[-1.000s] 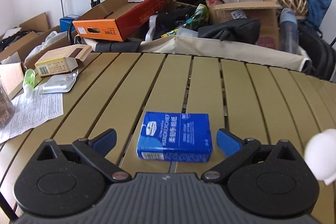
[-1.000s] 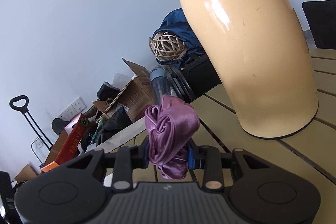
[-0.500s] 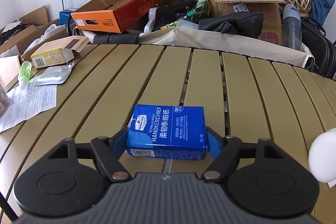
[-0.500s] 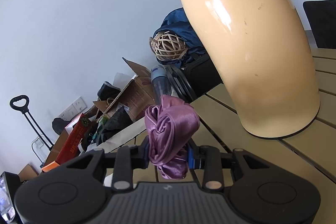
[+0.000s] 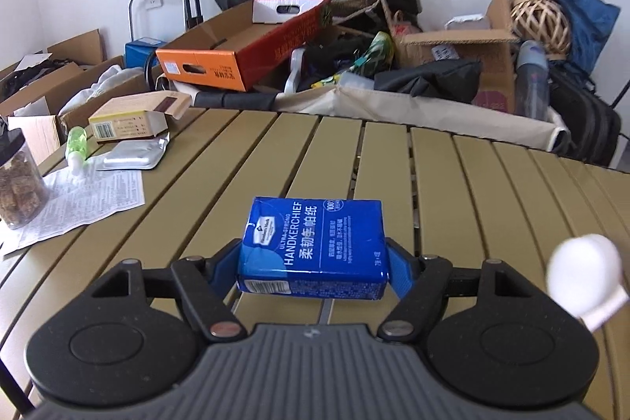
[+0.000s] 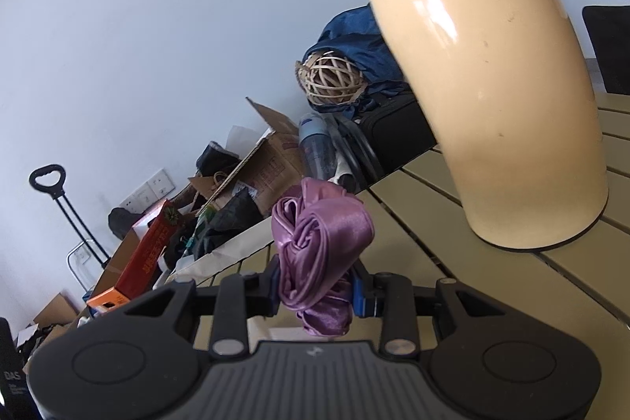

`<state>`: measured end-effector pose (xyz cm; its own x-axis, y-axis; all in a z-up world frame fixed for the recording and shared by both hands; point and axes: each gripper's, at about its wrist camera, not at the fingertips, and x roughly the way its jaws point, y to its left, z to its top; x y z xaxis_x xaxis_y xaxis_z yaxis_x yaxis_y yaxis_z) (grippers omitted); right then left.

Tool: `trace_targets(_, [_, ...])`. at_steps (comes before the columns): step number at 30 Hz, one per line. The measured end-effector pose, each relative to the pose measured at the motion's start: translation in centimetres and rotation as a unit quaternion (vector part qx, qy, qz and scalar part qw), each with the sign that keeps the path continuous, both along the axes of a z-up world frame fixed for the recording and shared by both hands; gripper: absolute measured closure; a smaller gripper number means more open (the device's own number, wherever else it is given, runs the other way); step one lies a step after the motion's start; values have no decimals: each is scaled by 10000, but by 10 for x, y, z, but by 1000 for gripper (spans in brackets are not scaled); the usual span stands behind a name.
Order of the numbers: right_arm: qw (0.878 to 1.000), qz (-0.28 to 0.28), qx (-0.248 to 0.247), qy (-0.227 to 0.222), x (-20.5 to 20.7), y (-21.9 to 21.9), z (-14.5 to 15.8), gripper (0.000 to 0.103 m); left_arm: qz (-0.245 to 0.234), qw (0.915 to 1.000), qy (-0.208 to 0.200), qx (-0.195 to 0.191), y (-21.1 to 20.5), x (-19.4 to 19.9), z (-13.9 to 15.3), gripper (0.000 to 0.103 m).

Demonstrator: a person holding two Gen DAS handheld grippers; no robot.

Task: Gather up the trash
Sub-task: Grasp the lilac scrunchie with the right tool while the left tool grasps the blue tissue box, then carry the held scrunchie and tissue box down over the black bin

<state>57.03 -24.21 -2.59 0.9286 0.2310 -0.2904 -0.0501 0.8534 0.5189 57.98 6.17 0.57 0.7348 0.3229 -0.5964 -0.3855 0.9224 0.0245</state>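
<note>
My left gripper (image 5: 313, 272) is shut on a blue handkerchief tissue pack (image 5: 313, 248) and holds it lifted a little above the slatted tan table (image 5: 453, 191). My right gripper (image 6: 315, 292) is shut on a bunched purple satin cloth (image 6: 319, 247), held above the same table (image 6: 413, 262), just left of a tall cream thermos jug (image 6: 492, 85).
At the table's left lie a printed leaflet (image 5: 78, 199), a silver foil pouch (image 5: 134, 156), a small green bottle (image 5: 76, 146), a tan carton (image 5: 134, 119) and a jar of snacks (image 5: 19, 184). A white round object (image 5: 582, 278) sits at the right. Boxes and bags (image 5: 354, 58) crowd beyond the far edge.
My left gripper closed on the blue tissue pack and raised it off the table. My right gripper kept its hold on the purple cloth and barely moved.
</note>
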Motion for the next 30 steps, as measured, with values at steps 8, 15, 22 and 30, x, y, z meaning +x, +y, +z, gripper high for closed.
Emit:
trace_targets(8, [9993,266,-213,-146,-33,16,18,71,-149,9997,-170,56,-6,-48,20,29])
trace_targets(15, [9965,529,-568,-305,-72,26,36,71,-257,9991,-308,98,-11,-98,40,29])
trace_targets(22, [9912,734,-966,-532,-116,31,49,71,-508,9976,-421,188,-25,-153,53,29])
trace_targets(30, [9850,918,-1277,-712,-174,28,53,71,-719,9955,-584,207,-38,-214,62,28])
